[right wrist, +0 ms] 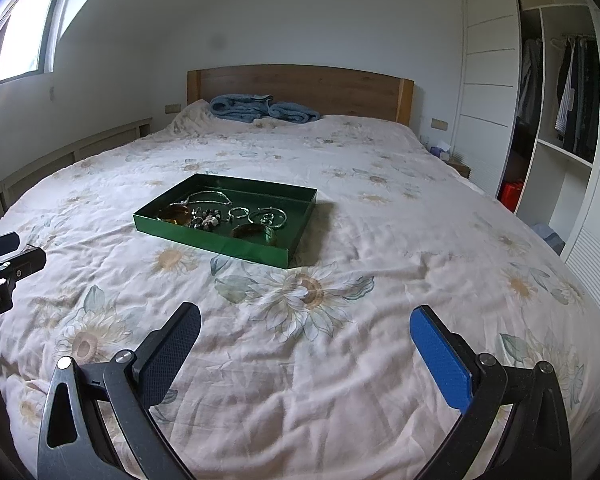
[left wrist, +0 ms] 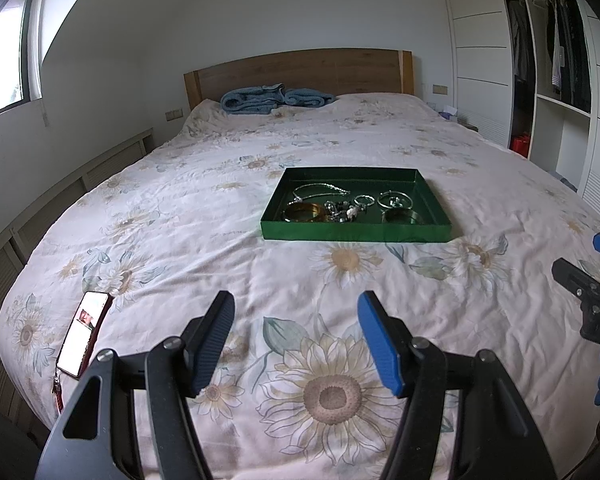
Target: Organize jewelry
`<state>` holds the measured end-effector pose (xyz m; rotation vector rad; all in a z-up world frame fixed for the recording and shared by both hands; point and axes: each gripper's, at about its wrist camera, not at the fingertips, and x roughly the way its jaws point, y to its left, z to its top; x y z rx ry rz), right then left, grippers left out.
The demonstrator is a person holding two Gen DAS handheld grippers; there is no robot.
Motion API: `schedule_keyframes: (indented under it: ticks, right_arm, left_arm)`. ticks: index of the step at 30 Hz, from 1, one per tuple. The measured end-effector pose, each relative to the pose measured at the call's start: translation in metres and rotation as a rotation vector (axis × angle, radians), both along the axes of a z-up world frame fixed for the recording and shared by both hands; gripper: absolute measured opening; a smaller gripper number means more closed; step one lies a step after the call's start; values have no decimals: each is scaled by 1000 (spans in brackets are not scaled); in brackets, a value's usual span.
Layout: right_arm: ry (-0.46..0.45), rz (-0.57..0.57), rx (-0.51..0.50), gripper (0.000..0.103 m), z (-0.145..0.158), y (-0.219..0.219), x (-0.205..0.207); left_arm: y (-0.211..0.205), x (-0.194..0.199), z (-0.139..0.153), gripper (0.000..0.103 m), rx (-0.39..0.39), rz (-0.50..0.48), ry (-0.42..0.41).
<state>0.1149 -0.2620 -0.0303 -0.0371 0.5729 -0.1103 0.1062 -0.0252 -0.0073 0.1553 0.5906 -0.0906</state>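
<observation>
A shallow green tray (left wrist: pixel 356 234) (right wrist: pixel 220 245) lies on the flowered bedspread, well ahead of both grippers. In it lie a silver chain necklace (left wrist: pixel 320 190) (right wrist: pixel 208 197), an amber bangle (left wrist: pixel 304 213) (right wrist: pixel 174 214), a beaded cluster (left wrist: pixel 346 211) (right wrist: pixel 208 220), silver rings and hoops (left wrist: pixel 396 201) (right wrist: pixel 269 216) and a second bangle (left wrist: pixel 403 217) (right wrist: pixel 254 232). My left gripper (left wrist: pixel 296 312) stands open over the near bedspread, nothing between its fingers. My right gripper (right wrist: pixel 306 326) is open too, wider, and empty. Each gripper shows at the edge of the other's view (left wrist: pixel 580 276) (right wrist: pixel 8 256).
A phone (left wrist: pixel 85 332) with a lit screen lies at the bed's near left edge. A folded blue blanket (left wrist: pixel 276 99) (right wrist: pixel 260 108) rests against the wooden headboard (left wrist: pixel 300 70). An open wardrobe (right wrist: pixel 556 120) with hanging clothes stands on the right.
</observation>
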Motion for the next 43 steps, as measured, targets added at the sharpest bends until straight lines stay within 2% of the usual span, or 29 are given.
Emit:
schedule_keyframes:
  ticks: [43]
  right_arm:
    - [2, -4, 3, 103, -2, -4, 0]
  left_arm:
    - [1, 1, -2, 62, -4, 0, 12]
